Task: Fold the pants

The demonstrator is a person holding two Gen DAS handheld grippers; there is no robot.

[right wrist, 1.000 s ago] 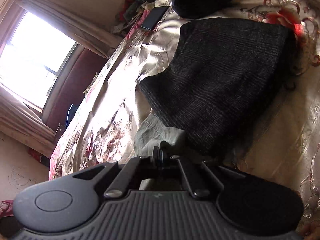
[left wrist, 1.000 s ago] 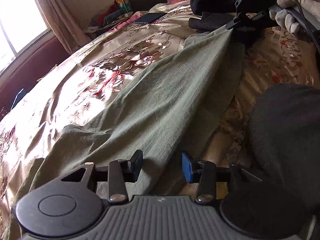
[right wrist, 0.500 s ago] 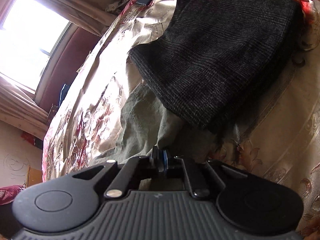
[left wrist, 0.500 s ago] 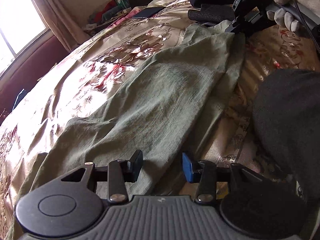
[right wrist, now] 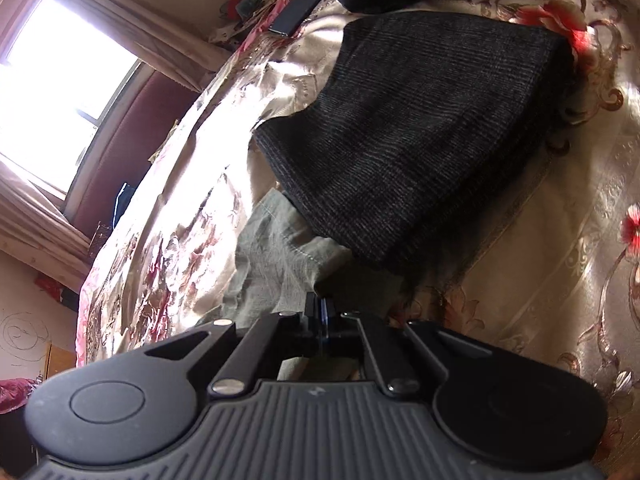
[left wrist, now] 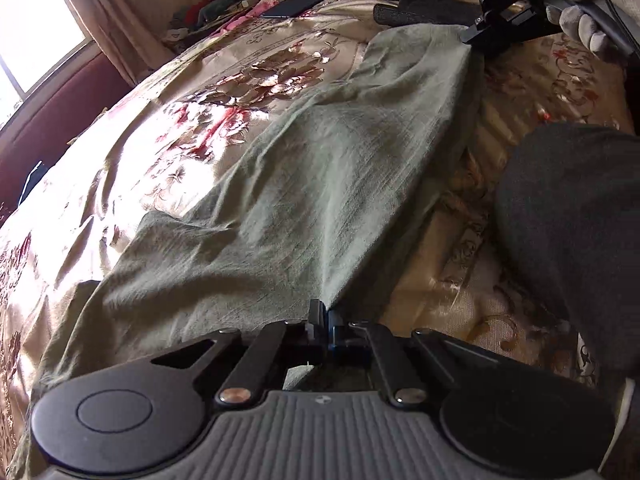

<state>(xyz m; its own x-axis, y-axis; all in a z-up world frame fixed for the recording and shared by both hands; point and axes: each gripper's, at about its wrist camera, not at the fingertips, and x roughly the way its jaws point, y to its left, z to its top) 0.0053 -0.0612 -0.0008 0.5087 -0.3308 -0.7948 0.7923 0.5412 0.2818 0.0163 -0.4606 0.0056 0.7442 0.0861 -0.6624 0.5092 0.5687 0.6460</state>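
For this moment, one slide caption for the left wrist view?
Left gripper and right gripper pinch opposite ends of green pants on floral bedspread.

Far end of the pants (right wrist: 276, 264) under the dark knit garment (right wrist: 420, 140); lower left hem off-frame.

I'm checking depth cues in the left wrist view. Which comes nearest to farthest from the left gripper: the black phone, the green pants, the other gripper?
1. Green pants: pinched in the jaws of the left gripper.
2. Other gripper: far right, shut on the pants' far end.
3. Black phone: farthest, upper middle on the bedspread.
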